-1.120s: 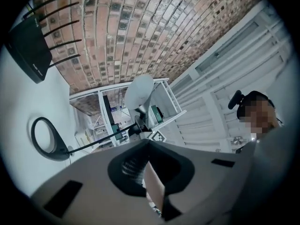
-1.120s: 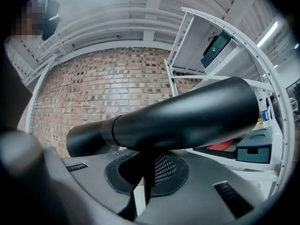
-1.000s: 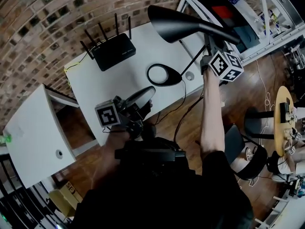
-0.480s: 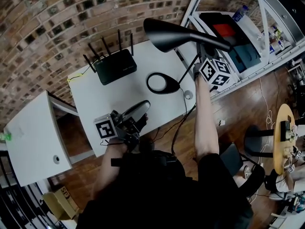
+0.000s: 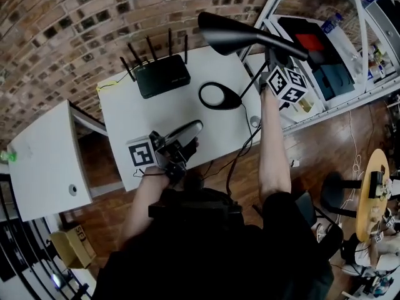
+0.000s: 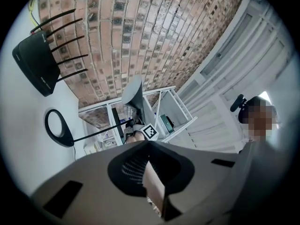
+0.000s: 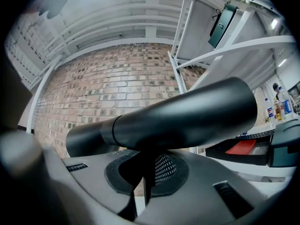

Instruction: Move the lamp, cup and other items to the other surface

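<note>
- Nearest me, my left hand-held gripper [image 6: 150, 168] hangs over the near edge of the tabletop [image 5: 144, 114], well clear of the lamp. Its jaws stand close together with a tan strip showing between them. I cannot tell whether that strip is something pinched or only what lies beneath.
- My right hand-held gripper [image 7: 149, 172] is clamped tight on the lamp [image 5: 240, 36]. It holds the thin neck right under the long black head, so the top rides on the jaws and, I judge, cannot swing sideways.
- The lamp's ring base [image 5: 220, 96] lies over the tabletop, to the left of my right arm. I cannot tell whether it has lifted off the surface.
- Its cable [image 5: 246, 135] trails off the near edge toward the floor, and I reckon it may drag during a carry.
- Farther back, the router [image 5: 164, 75] stands by the brick wall [image 5: 62, 30], untouched.
- The white surface on my left [image 5: 40, 161], set apart from the tabletop, is the likely destination. I see no cup in any view.
</note>
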A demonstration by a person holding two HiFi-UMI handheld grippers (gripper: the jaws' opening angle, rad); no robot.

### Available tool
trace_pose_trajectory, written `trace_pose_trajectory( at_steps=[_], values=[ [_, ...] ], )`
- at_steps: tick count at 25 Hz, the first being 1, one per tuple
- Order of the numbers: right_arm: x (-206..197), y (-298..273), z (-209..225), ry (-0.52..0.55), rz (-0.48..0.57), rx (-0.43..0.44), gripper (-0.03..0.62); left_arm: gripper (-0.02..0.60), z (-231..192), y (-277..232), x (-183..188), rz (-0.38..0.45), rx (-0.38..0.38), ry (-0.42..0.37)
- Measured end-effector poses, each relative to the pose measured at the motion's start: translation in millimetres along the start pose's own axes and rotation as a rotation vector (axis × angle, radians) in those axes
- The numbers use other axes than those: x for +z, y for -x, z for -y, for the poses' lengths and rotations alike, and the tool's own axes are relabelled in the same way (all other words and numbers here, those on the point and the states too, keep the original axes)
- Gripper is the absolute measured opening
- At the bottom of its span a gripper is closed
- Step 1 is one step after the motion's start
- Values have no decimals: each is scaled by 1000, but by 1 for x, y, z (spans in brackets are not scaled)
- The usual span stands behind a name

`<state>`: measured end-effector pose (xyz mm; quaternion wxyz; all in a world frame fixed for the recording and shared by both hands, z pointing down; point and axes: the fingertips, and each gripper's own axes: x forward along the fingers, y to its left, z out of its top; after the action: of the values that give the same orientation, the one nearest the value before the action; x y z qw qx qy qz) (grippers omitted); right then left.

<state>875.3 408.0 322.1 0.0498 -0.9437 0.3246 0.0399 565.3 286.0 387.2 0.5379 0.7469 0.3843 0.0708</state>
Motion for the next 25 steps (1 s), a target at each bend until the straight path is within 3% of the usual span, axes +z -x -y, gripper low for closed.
trace_pose_trajectory(
  at_steps=[12,18,21,25],
  values=[
    [-10,-17,-26,53,8,9,12,3,-5,5,13,29,-21,33],
    [-26,-13,-44,27,-28,49,17,3,0,22,8,56,-16,104],
    [-22,-11,-34,8,-61,26,87,3,4,5,8,17,-50,72],
    [-12,-2,-24,-1,-90,35,97,3,14,-14,-2,-17,-74,62]
  ],
)
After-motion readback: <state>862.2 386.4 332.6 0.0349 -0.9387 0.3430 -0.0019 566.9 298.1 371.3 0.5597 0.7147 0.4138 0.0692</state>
